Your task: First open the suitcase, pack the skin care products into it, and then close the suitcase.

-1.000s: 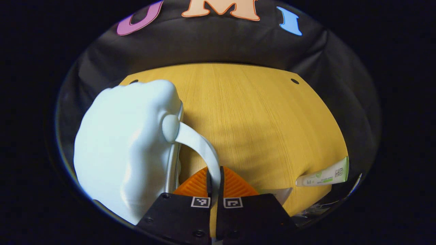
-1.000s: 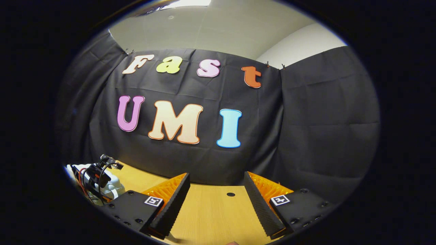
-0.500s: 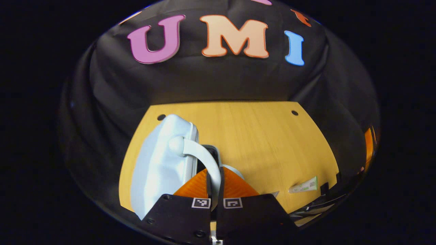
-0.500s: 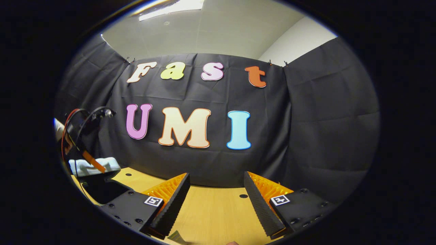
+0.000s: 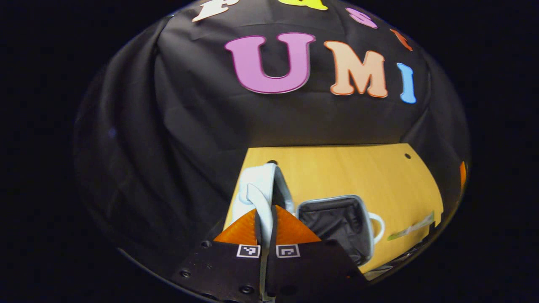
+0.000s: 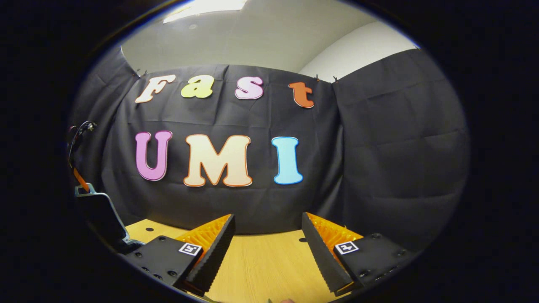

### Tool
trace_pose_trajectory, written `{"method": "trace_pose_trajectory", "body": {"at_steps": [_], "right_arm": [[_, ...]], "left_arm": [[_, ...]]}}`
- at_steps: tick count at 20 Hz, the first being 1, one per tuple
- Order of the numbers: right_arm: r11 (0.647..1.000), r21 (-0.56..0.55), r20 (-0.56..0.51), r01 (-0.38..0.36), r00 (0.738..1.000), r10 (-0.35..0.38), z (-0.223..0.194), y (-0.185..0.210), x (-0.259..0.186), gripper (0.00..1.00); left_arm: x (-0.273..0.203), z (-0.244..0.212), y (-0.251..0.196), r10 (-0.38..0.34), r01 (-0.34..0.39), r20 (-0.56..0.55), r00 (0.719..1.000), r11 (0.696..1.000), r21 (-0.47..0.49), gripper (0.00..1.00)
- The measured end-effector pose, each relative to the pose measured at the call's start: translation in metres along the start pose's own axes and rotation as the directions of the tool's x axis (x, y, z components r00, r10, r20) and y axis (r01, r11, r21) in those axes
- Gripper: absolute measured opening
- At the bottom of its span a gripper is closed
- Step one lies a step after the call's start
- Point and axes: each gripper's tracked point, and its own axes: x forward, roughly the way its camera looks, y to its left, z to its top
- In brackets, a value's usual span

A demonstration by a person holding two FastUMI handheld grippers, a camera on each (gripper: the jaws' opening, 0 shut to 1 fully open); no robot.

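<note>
We are seeing the left gripper showing black finger blocks with dark screws and two small square black-and-white markers. The right gripper is wearing matching blocks, screws and markers, its fingers showing ridged, saw-toothed inner faces.

The pale-blue hard-shell suitcase's raised lid walls off the left; its dark-lined open base lies clear, with bare yellow wooden table behind.
</note>
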Motion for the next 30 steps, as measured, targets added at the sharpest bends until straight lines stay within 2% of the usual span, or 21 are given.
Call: {"method": "trace_pose_trajectory", "body": {"at_steps": [4,5,6,8,10,15,19,20,22,24,25,30], "right_arm": [[1.000,-0.014,-0.035,0.024,0.999,-0.024,0.000,0.025,-0.002,0.98],[1.000,-0.019,-0.055,0.023,0.998,-0.024,-0.004,0.030,0.000,0.98],[0.999,-0.038,-0.063,0.026,0.998,-0.028,-0.006,0.032,0.001,0.98],[0.995,-0.061,-0.048,0.075,0.996,-0.078,-0.002,0.019,0.002,0.98],[0.996,-0.032,-0.085,0.080,0.993,-0.082,-0.016,0.017,-0.003,0.98],[0.985,-0.049,-0.150,0.164,0.974,-0.170,-0.035,-0.018,-0.012,0.98],[0.982,-0.087,-0.179,0.170,0.967,-0.183,-0.041,-0.024,-0.012,0.98],[0.982,-0.093,-0.184,0.167,0.966,-0.181,-0.041,-0.023,-0.012,0.98],[0.985,-0.078,-0.173,0.156,0.971,-0.167,-0.033,-0.021,-0.011,0.99],[0.989,-0.075,-0.150,0.127,0.979,-0.137,-0.027,-0.016,-0.011,0.99],[0.991,-0.080,-0.137,0.105,0.984,-0.115,-0.024,-0.015,-0.010,0.99],[0.996,-0.080,-0.071,-0.025,0.997,0.019,-0.005,-0.016,-0.011,0.98]], "left_arm": [[0.029,-0.015,0.069,0.058,-0.057,0.032,0.998,0.998,-0.040,0.00],[0.036,-0.020,0.077,0.045,-0.043,0.038,0.998,0.997,-0.061,0.00],[0.045,-0.027,0.088,0.041,-0.038,0.031,0.999,0.996,-0.080,0.00],[0.064,-0.048,0.112,0.063,-0.064,-0.016,0.998,0.993,-0.103,0.00],[0.086,-0.066,0.124,0.089,-0.092,-0.024,0.996,0.987,-0.129,0.00],[0.131,-0.110,0.142,0.148,-0.154,-0.046,0.988,0.974,-0.166,0.00],[0.148,-0.128,0.150,0.214,-0.220,-0.052,0.976,0.958,-0.186,0.09],[0.148,-0.126,0.154,0.244,-0.246,-0.032,0.969,0.951,-0.188,0.07],[0.144,-0.109,0.160,0.290,-0.280,0.017,0.957,0.934,-0.221,0.40],[0.131,-0.085,0.156,0.340,-0.305,0.112,0.934,0.919,-0.251,0.75],[0.122,-0.075,0.149,0.362,-0.316,0.152,0.919,0.912,-0.264,0.87],[0.035,-0.016,0.086,0.381,-0.301,0.336,0.861,0.916,-0.266,0.88]]}}
